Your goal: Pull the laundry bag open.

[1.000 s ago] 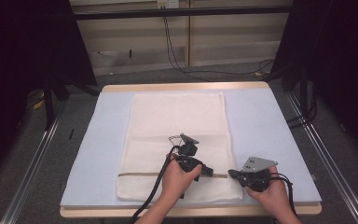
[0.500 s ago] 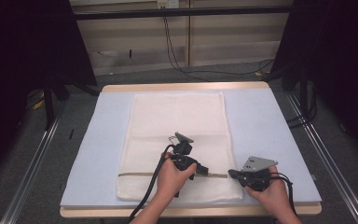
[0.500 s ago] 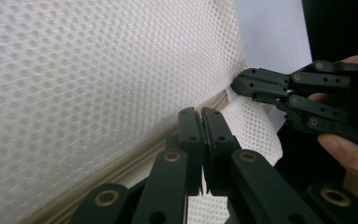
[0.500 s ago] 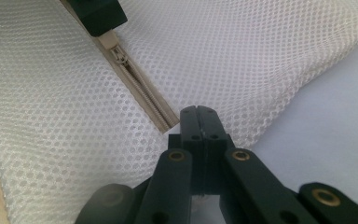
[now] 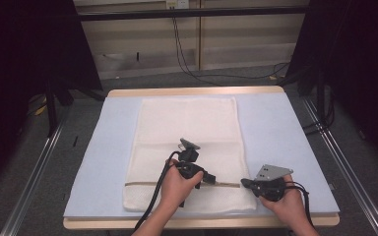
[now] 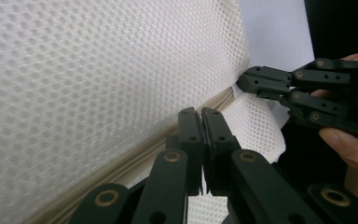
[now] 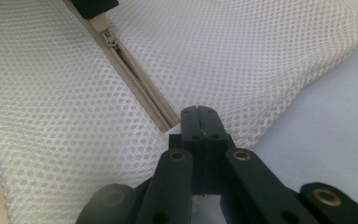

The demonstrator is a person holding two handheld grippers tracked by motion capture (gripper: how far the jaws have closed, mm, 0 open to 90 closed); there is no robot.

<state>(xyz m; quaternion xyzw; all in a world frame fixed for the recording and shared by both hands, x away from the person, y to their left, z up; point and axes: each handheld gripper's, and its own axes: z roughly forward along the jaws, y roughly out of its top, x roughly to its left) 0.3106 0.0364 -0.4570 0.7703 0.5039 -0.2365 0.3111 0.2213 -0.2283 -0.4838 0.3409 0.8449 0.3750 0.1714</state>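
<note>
1. Hidden: in the high view the left gripper (image 5: pixel 211 179) fingertips are partly covered by the hand (image 5: pixel 177 184) and its own body; the contact spot on the zipper is too small to read there.
2. Cut off: the right hand (image 5: pixel 290 204) runs off the bottom edge of the high view, as do both forearms.
3. Hard to tell: in the left gripper view the jaw tips sit against the zipper (image 6: pixel 135 156) but whether they pinch the tape, the pull or nothing can't be made out.
4. The right gripper view shows the zipper (image 7: pixel 137 77) slider at the top, mostly under the other gripper's tip, cropped by the frame edge.
5. Left gripper (image 6: pixel 201 122): jaws pressed together, no gap; grip on anything not clear.
6. Right gripper (image 7: pixel 199 119): jaws fully together, tips at the zipper's end by the bag edge; whether fabric is caught between them can't be told.
7. Mesh bag (image 5: pixel 187 142): white, flat on the blue mat (image 5: pixel 280 132), middle of the table (image 5: pixel 192 91), long side running away from the person.
8. Zipper runs across the bag's near end; left gripper is on it near mid-width, right gripper (image 5: pixel 243 183) at its right end, both touching or just at the bag.
9. The grippers are near each other, tips facing along the zipper line.
</note>
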